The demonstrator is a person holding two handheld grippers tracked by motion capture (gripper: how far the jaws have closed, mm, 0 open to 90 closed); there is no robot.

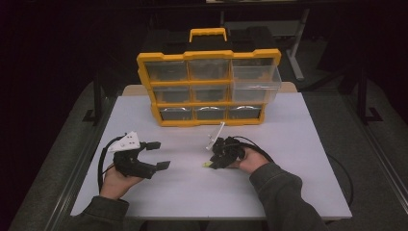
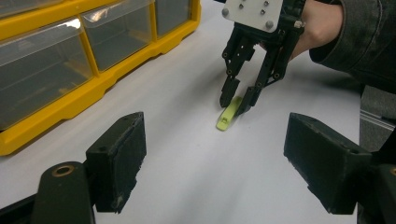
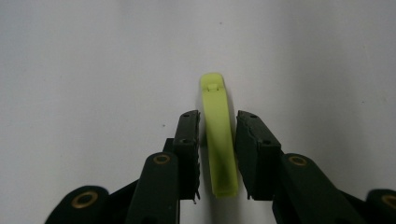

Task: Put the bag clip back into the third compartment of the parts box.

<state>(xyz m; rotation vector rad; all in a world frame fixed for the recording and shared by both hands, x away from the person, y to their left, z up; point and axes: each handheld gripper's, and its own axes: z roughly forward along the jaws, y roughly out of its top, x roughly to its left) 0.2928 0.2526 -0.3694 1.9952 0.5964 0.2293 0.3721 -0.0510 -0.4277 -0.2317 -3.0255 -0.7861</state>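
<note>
Yellow organiser [image 1: 208,86] at 12 o'clock, upright so drawers face you; nine counted, top-right one pulled out. Your left gripper [image 1: 156,155] at 8 o'clock, jaws spread, empty, parked clear of work. White table [image 1: 298,183] bare otherwise. One lime-green strip [image 3: 219,149] lies flat at 5 o'clock of centre. Your right gripper [image 2: 238,100] straddles it, jaws nearly pinching; slight gaps visible, strip not gripped yet.

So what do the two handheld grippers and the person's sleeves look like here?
Both grippers, left gripper and right gripper, are black linkage frames with blocky jaws, brass-coloured pivot pins, a pale three-cornered plate on top and a black trailing cable. The sleeves are dark grey-green cloth.
</note>
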